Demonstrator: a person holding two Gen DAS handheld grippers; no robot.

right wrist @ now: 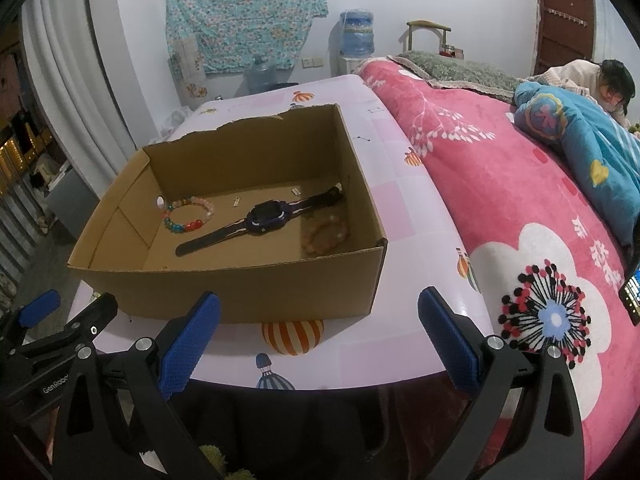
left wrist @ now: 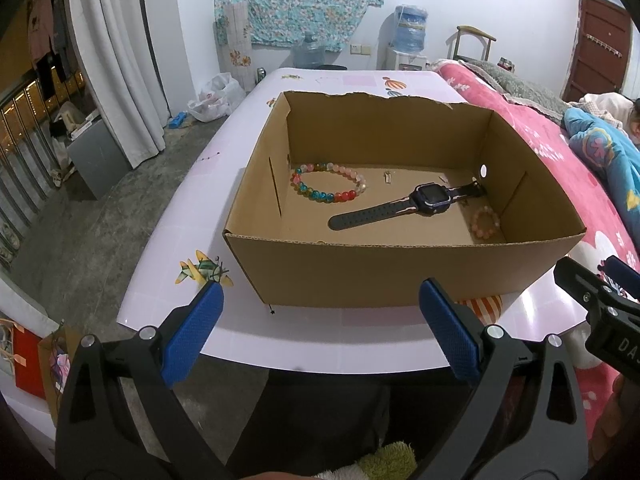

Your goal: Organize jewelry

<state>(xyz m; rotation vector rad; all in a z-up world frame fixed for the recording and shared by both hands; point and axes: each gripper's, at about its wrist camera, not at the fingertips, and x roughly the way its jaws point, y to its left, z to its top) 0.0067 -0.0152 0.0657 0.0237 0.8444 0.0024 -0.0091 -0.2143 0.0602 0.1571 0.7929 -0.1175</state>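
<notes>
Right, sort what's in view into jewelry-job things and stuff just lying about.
Belongs to the job:
cardboard box
multicolored bead bracelet
watch
pink bead bracelet
two small metal pieces on the box floor
left tongs and right tongs, both open and empty

Just lying about:
pink blanket
water jugs
plastic bag on the floor

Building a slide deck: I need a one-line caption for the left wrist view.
Open left gripper faces a cardboard box holding a watch and two bead bracelets.
</notes>
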